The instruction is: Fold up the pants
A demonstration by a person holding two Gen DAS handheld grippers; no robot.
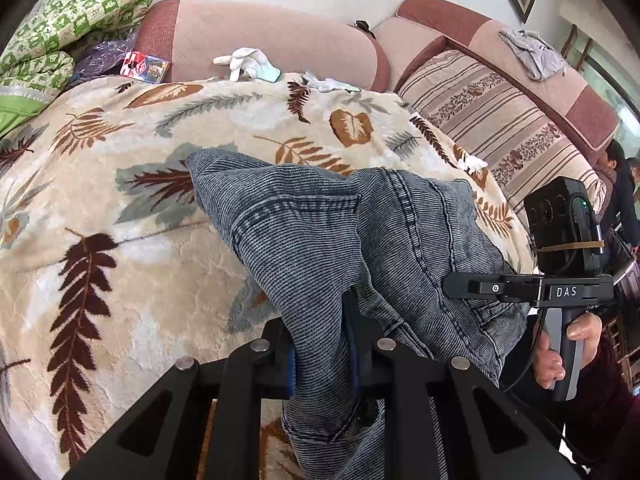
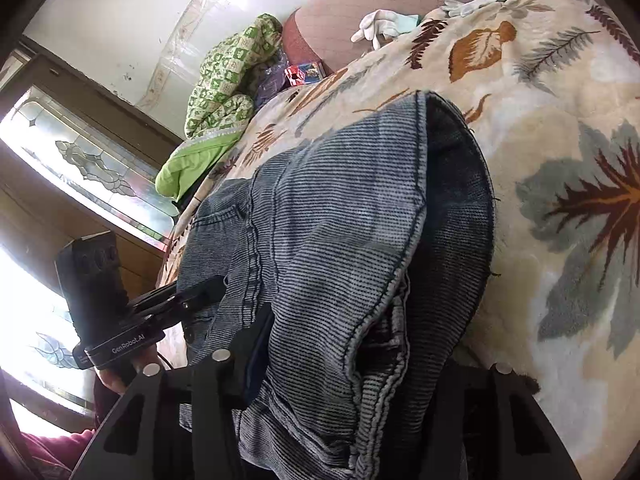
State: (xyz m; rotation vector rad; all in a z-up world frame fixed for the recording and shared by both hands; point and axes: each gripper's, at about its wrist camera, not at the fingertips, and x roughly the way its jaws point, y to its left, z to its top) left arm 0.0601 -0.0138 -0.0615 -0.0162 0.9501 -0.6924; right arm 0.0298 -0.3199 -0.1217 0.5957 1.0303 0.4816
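Observation:
The blue-grey ribbed pants [image 1: 340, 232] hang bunched between both grippers above a cream leaf-print blanket [image 1: 120, 200]. My left gripper [image 1: 322, 344] is shut on a fold of the pants, cloth pinched between its blue pads. The right gripper [image 1: 472, 288] shows at the right of the left wrist view, its tips hidden in the pants. In the right wrist view the pants [image 2: 340, 240] fill the middle and my right gripper [image 2: 340, 364] is shut on them, its fingers mostly covered. The left gripper [image 2: 192, 300] shows there at the left, tips in the cloth.
The blanket [image 2: 560, 160] covers a pink sofa [image 1: 260, 36]. White gloves [image 1: 248, 62] lie at the back. A green patterned quilt [image 1: 60, 32] and a small red packet [image 1: 146, 66] lie at the far left. A striped cushion [image 1: 500, 120] and a grey cloth [image 1: 532, 52] are at the right.

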